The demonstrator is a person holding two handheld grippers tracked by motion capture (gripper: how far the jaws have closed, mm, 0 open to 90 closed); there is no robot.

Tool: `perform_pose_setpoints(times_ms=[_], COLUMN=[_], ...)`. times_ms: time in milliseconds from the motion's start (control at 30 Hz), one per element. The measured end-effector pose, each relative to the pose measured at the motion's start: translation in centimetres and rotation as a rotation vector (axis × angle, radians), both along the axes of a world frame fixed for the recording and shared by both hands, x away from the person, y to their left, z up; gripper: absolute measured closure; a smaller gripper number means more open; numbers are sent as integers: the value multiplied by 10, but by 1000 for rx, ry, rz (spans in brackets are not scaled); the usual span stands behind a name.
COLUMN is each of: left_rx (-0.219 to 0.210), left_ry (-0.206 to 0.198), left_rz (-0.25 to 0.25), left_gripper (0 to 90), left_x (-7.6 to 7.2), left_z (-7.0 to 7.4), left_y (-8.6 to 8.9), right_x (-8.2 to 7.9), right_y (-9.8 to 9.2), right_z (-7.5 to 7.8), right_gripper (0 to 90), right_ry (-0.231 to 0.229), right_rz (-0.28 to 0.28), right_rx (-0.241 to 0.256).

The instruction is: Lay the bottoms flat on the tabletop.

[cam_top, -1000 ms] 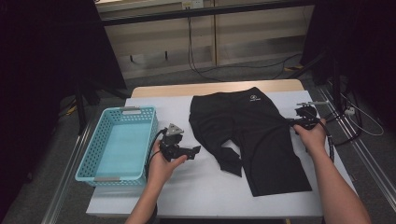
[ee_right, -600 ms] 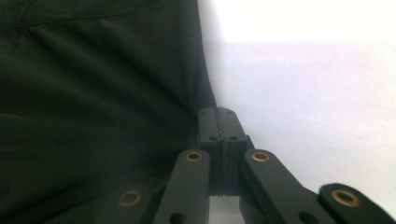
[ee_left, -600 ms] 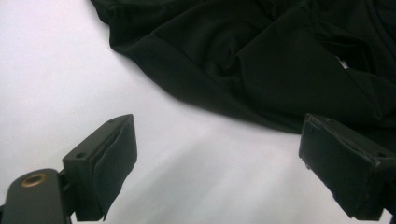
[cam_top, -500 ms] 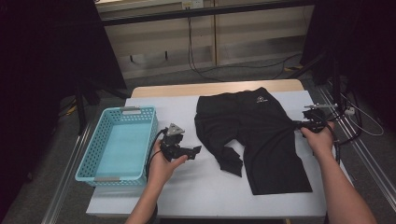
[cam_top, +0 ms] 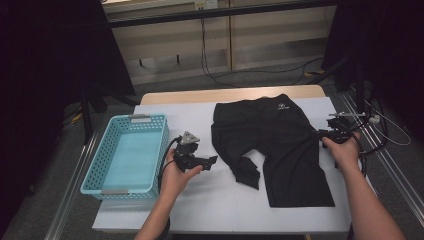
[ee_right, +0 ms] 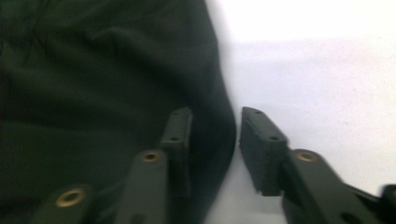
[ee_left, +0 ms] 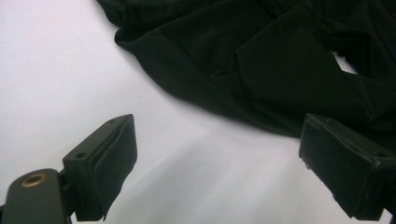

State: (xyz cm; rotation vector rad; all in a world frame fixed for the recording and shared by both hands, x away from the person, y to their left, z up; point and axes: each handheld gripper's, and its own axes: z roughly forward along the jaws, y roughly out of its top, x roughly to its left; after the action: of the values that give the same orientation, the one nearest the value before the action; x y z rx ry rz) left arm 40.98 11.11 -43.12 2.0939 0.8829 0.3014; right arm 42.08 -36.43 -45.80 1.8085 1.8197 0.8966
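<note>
Item: black shorts [cam_top: 277,145], flat on white table [cam_top: 210,200], legs toward person (left leg hem crumpled), right gripper [ee_right: 214,140] jaws narrowly parted astride the right side edge, left gripper [ee_left: 219,172] jaws spread wide, just short of crumpled hem.

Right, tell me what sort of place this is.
Probably a lab or test bench set up for recording, not a home. A white table stands on a metal rail frame, loose cables run over the floor behind, and dark curtains screen off the sides.
</note>
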Motion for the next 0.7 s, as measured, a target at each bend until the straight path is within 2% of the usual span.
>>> perform_pose_setpoints(times_ms=[33, 67, 100, 133, 167, 300, 433, 467, 533, 567, 667, 700], left_rx=[-2, -10, -11, -11, -20, -6, -5, -7, -3, -6, -11, -10], left_ry=[3, 1, -4, -4, -2, -14, -14, -17, -20, -23, -20, -22], left_rz=[-3, 0, -4, -4, -3, -13, -14, -12, -19, -18, -21, -20], left_gripper=[117, 117, 117, 117, 117, 118, 118, 118, 118, 118, 117, 118], left_x=[0, 1, 1, 1, 2, 2, 2, 1, 0, -2, -3, -4], left_z=[1, 1, 3, 3, 3, 4, 4, 5, 7, 8, 9, 10], left_y=[0, -1, -1, -1, -2, -1, 0, 0, 0, 1, 0, 0], right_x=[-1, -3, -9, -9, -16, -34, -51, -60, -65, -75, -83, -91], right_y=[2, 5, 8, 8, 11, 15, 20, 24, 25, 28, 30, 31], right_z=[1, 1, 1, 1, 2, 3, 3, 4, 5, 6, 7, 9], right_gripper=[538, 524, 525, 525, 493, 469, 469, 485, 502, 548, 599, 686], right_ry=[4, 5, -16, -16, -11, 22, 19, 33, 41, 45, 49, 68], right_rz=[8, 10, 31, 31, 39, 59, 61, 61, 61, 64, 71, 73], right_rx=[-23, -22, -17, -17, -25, -8, -38, -52, -48, -40, -61, -62])
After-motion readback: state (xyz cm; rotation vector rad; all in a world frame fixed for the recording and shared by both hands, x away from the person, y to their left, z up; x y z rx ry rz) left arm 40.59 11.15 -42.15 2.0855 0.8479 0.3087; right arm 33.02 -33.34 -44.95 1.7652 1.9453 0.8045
